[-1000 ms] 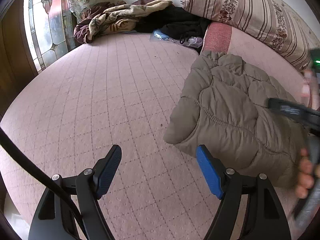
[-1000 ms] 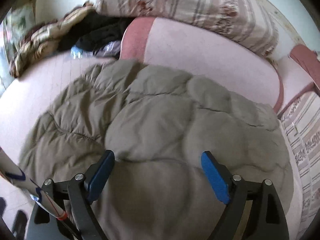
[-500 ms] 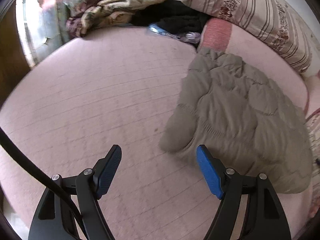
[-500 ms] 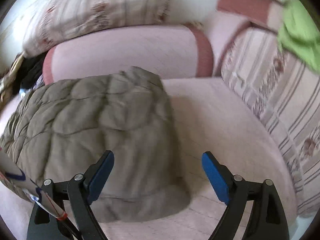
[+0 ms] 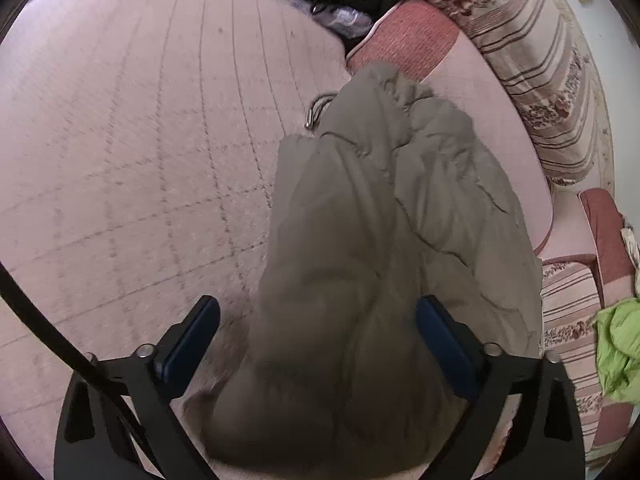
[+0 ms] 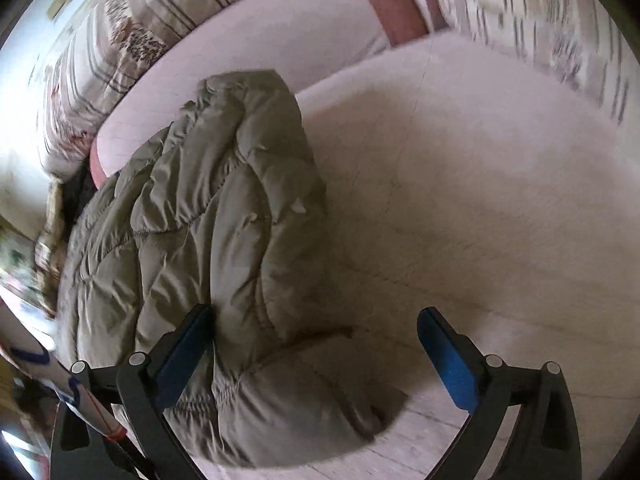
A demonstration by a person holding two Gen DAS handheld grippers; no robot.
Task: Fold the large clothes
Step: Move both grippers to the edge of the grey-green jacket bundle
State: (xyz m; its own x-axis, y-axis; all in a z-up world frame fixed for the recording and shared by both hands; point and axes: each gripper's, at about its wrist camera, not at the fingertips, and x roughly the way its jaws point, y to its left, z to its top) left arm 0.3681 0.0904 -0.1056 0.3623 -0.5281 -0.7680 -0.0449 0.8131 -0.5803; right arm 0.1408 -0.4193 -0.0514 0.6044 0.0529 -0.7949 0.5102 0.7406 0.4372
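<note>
A puffy olive-khaki quilted jacket (image 5: pixel 384 248) lies bunched on the pink quilted bed cover (image 5: pixel 128 152). In the left wrist view my left gripper (image 5: pixel 318 344) is open, its blue-padded fingers (image 5: pixel 192 344) straddling the jacket's near end, close above it. In the right wrist view the jacket (image 6: pixel 208 216) fills the left half. My right gripper (image 6: pixel 316 354) is open, its left finger (image 6: pixel 184 352) against the jacket's near right edge and its right finger over bare bed (image 6: pixel 480 208). Whether either gripper touches the fabric I cannot tell.
Striped floral pillows (image 5: pixel 532 64) and a pink bolster (image 5: pixel 404 36) line the far side. A pile of dark clothes and a plastic bag (image 5: pixel 340 20) sits at the far end. A bright green garment (image 5: pixel 618 356) lies at the right.
Both grippers have swung toward the jacket. The left one has moved right, from over bare bed to straddling the jacket's near end. The right one has dropped closer to its right edge.
</note>
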